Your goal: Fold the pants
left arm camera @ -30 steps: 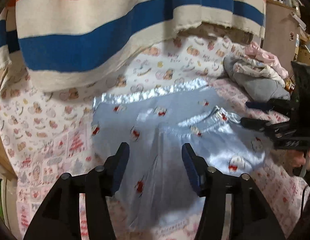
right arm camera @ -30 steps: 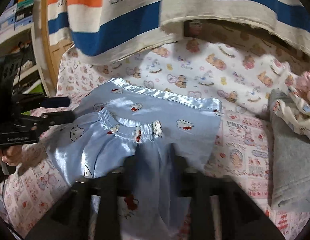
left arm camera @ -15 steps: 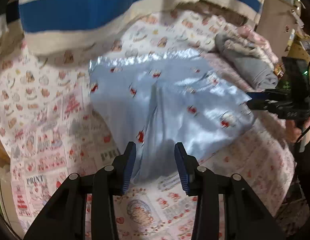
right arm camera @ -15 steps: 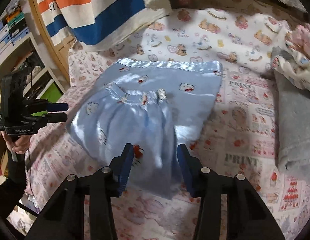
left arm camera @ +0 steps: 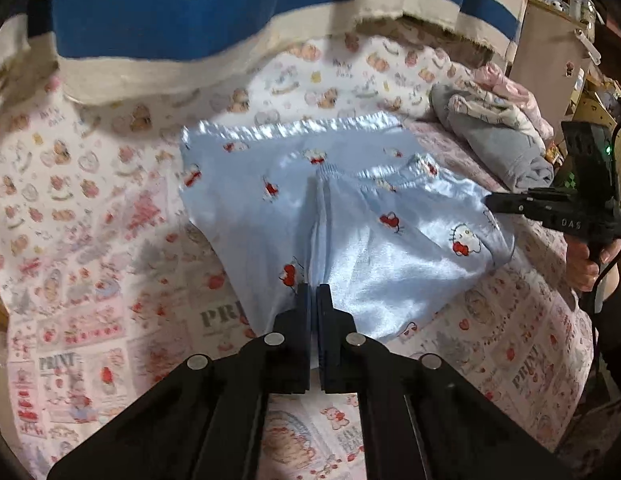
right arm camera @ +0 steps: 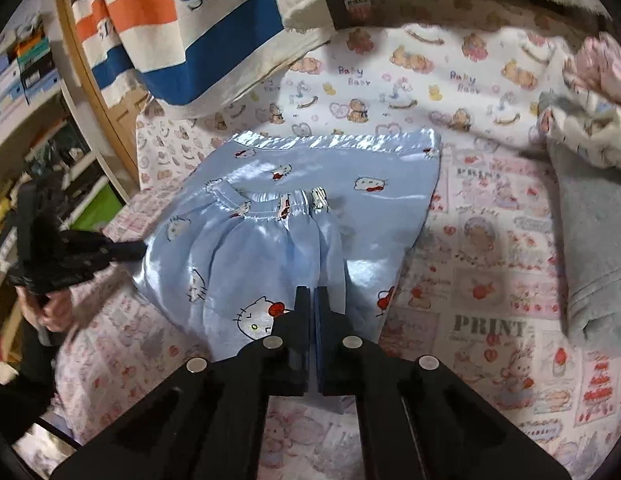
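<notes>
1. Left gripper [left arm camera: 313, 294]: jaws have just been closing and are now shut on the near edge of the pants [left arm camera: 350, 216]. A ridge of light blue fabric runs straight ahead from between the pads.
2. Right gripper [right arm camera: 313, 296]: jaws have just been closing and are now shut on the near edge of the pants [right arm camera: 294, 216], with gathered fabric rising directly ahead of the tips.
3. Garment location: the pants lie on the printed bed sheet [right arm camera: 490, 280], already doubled over, elastic waistband ahead of both grippers and the shiny hem beyond it.
4. Procedure, judged from the current state: both near corners appear secured, so the next fold is probably away from the grippers. Lift both ends together and evenly; the satin looks slippery and may slide out of a shallow pinch. Keep the edge taut between the two grippers so it lands parallel to the far hem.
5. Left wrist view only: shows the right gripper [left arm camera: 498, 203] to its right, tips at the pants' side edge, and the person's hand [left arm camera: 590, 268] on the handle.
6. Right wrist view only: shows the left gripper to its left, blurred, and shelving [right arm camera: 26, 80] behind it. The grey folded garment [right arm camera: 590, 232] lies well to the right.
</notes>
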`<control>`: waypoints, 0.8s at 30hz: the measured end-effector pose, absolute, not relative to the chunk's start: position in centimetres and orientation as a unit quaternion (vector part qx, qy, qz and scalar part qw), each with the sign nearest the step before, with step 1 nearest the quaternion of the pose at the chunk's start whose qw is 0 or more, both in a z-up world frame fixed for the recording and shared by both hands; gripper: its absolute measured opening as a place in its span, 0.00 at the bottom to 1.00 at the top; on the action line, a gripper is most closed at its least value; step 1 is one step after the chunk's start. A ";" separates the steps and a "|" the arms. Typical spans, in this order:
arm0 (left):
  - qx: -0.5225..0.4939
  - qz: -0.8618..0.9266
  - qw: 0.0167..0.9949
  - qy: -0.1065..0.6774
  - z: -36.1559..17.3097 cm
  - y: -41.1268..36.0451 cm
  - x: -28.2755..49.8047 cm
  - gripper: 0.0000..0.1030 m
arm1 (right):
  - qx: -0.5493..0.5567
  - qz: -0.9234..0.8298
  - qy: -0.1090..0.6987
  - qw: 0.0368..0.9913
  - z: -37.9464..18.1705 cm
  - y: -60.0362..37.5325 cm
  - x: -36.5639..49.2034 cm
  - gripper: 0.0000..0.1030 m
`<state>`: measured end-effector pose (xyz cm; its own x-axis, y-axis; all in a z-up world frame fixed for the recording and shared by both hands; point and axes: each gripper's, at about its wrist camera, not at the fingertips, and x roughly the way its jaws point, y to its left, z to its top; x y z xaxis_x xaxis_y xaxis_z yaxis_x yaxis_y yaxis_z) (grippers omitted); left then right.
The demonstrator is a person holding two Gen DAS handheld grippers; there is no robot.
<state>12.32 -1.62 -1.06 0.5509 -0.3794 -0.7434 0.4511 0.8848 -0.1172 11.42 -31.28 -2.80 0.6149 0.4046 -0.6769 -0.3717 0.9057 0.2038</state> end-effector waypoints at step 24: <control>0.000 -0.237 0.889 0.392 1.7 -0.2 12.1 0.33 | 0.057 0.154 0.329 0.930 0.9 -34.3 11.4 0.08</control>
<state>12.14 -0.20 1.74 0.5804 -0.4204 -0.6975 0.4207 0.8881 -0.1852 11.44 -34.27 0.87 0.7364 0.3235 -0.5942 -0.2485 0.9462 0.2072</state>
